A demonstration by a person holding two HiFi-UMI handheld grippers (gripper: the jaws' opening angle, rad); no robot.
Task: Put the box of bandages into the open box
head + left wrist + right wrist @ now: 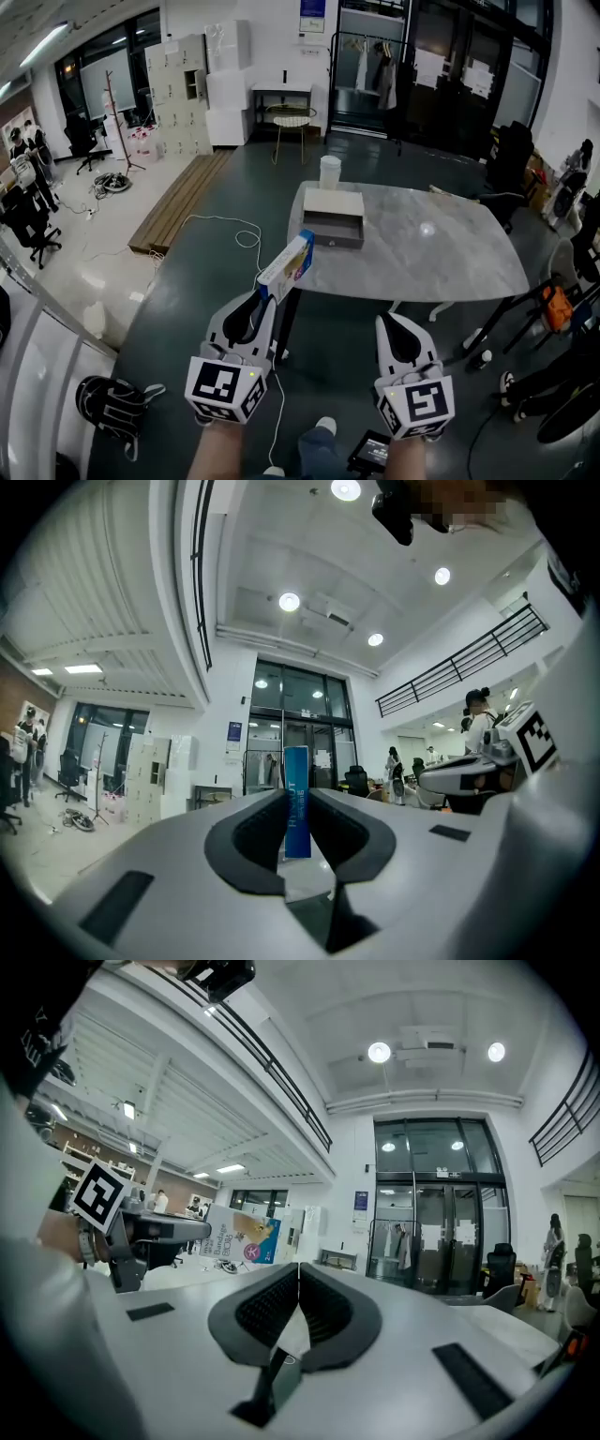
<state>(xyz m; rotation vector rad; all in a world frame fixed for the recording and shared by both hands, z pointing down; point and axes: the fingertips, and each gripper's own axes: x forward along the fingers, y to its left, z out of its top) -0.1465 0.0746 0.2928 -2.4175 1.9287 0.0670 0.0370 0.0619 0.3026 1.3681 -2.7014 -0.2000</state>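
Head view, closest: a shoe (pixel 325 427) on the dark floor, with a black bag (pixel 112 403) lying to the left.
Left claw (pixel 265 298): its two jaws squeeze the bandage box (pixel 287 267) by its bottom end. In the left gripper view the thin blue side of the box stands straight up between the jaws.
Right claw (pixel 387 321): its jaws are pressed together and nothing is in them. It is held up beside the left claw, and the two are apart.
Bandage box: it is up in the air, tipped up and to the right. It is over the floor, right by the near left edge of the table (pixel 441 253).
Cable (pixel 246 234): a white one curls on the floor by the table's left side.
Open box (pixel 334 230): grey, and it sits on the left part of the table, past the bandage box. A pale flat piece (pixel 333 202) lies just behind it.
Cup (pixel 330 172): white, behind the pale piece, near the far edge of the table.
Bench (pixel 183 197): long and wooden, on the floor, off to the left.
Far back: a white wire chair (pixel 292 122) and dark glass doors.
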